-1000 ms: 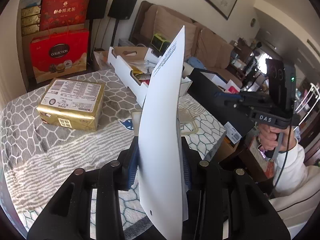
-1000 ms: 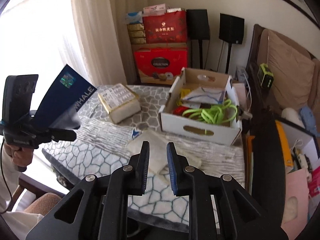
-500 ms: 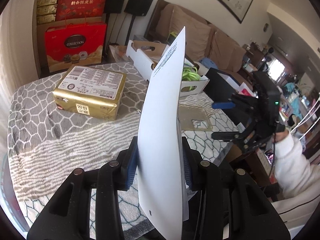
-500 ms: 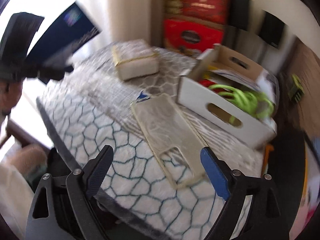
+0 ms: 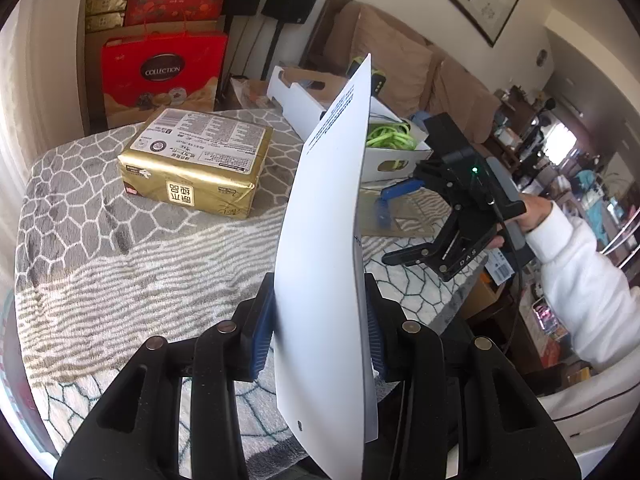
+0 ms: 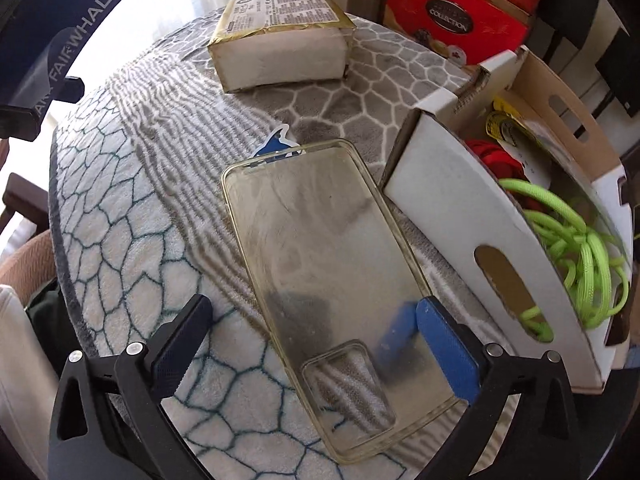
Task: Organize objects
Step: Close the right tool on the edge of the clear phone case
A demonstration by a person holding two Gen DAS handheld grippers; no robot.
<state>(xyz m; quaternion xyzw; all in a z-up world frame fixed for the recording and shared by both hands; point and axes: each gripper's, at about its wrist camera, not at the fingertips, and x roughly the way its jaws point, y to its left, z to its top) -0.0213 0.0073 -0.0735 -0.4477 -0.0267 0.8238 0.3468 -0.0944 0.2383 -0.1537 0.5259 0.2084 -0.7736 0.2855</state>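
Jaws, right gripper: opening, spread wide, pointing steeply down at the table; the clear phone case lies between them, no pad seen pressing on it.
Jaws, left gripper: clamped on a flat white box, held upright on edge; its other face, seen from the right wrist, is dark blue with white lettering.
Phone case: transparent, yellowed at the rim, flat on the blanket, camera cut-out at the near end; the right blue pad stands over or at its near right edge, contact hard to judge.
Sticker: small blue and white shape, partly under the case's far end.
Blanket: grey and white with a honeycomb pattern, covering the table.
Cardboard tray: white, just right of the case, holding a coil of neon green cord and something red.
Gold packet: farther back on the blanket, label side up.
Red gift bag: beyond the table, marked COLLECTION.
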